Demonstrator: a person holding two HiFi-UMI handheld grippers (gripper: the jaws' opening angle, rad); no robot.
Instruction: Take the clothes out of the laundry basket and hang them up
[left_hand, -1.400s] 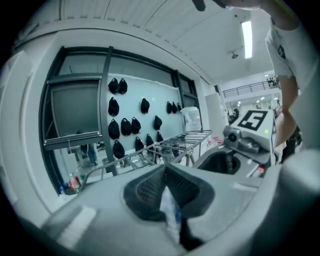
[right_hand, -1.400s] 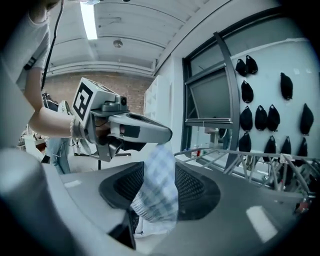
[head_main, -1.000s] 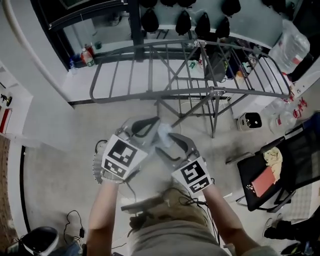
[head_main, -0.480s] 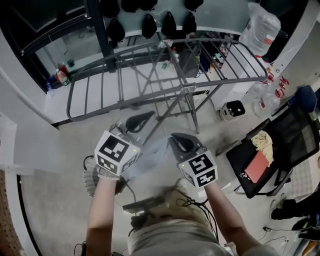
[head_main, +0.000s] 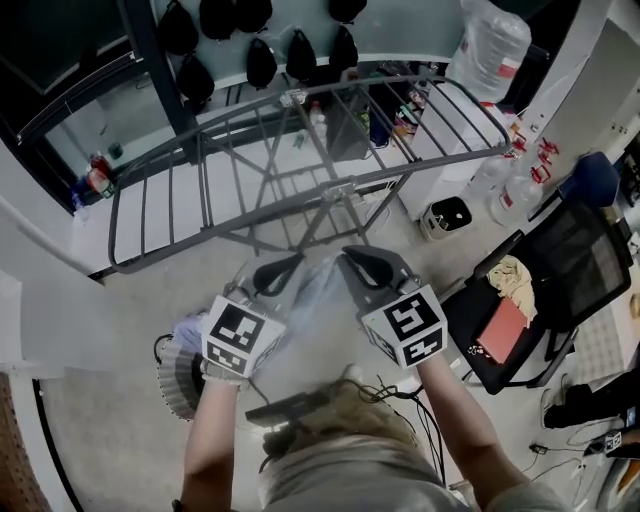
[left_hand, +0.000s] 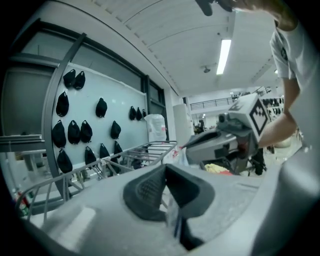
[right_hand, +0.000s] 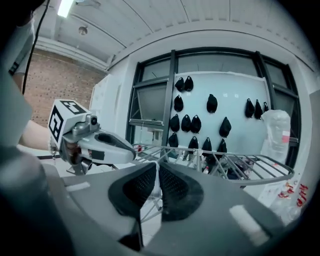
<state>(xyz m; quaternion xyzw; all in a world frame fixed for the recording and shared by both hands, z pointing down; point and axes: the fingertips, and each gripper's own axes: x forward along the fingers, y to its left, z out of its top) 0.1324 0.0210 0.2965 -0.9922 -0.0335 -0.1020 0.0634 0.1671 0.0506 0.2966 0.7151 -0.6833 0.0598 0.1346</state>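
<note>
A thin pale blue-white garment (head_main: 314, 290) hangs between my two grippers, in front of the grey folding drying rack (head_main: 300, 190). My left gripper (head_main: 278, 270) is shut on one edge of the cloth; a thin strip (left_hand: 173, 215) shows between its pads. My right gripper (head_main: 362, 262) has just been closing and now pinches another edge of the garment (right_hand: 155, 186) between its pads. The two grippers stand side by side, a little apart, both pointing toward the rack (right_hand: 225, 167). The round laundry basket (head_main: 178, 372) sits on the floor under my left arm.
A black office chair (head_main: 540, 270) with a yellow cloth and a red item stands at the right. A big water bottle (head_main: 490, 45) and black caps (head_main: 262, 62) on the wall are behind the rack. A small white bin (head_main: 445, 215) sits near the rack's leg.
Both grippers have moved forward toward the rack with the garment. The right gripper's jaws, open a second ago, have shut on the cloth, and the two grippers have drawn apart.
</note>
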